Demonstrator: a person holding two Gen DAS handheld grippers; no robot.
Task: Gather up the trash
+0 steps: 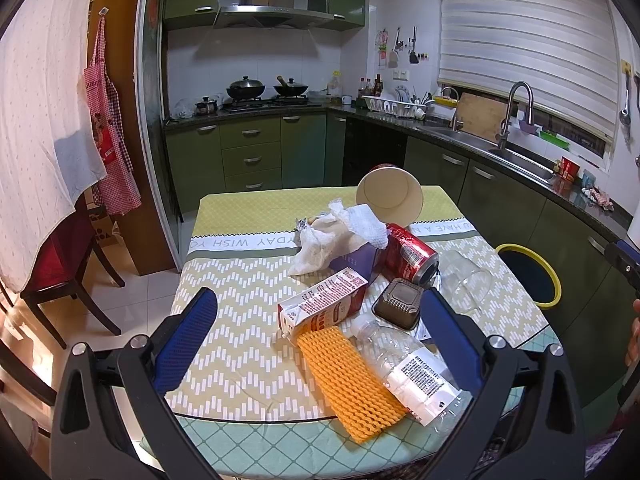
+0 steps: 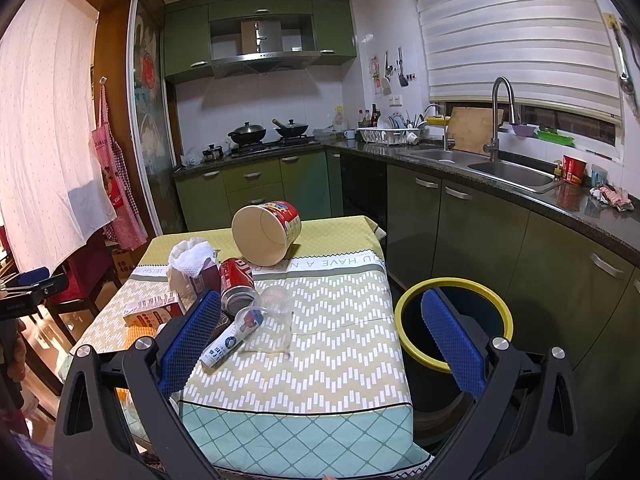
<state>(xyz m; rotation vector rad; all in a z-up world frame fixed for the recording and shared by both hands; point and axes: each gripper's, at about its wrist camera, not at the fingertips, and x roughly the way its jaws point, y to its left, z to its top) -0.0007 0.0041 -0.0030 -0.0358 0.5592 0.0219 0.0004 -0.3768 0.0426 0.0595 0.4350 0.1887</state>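
Left wrist view: left gripper spread wide over the table, nothing between the blue pads. Beneath it, trash piled on the patterned cloth: milk carton lying flat, orange foam net partly under a clear plastic bottle, dark square container beside a tipped red soda can, crumpled white tissue behind, paper cup noodle tub on its side at the far end, clear plastic cup lying toward the right edge. Yellow-rimmed bin just beside the table's right side.

Right wrist view: right gripper likewise wide open and empty, held above the table's right edge, one pad over the bin
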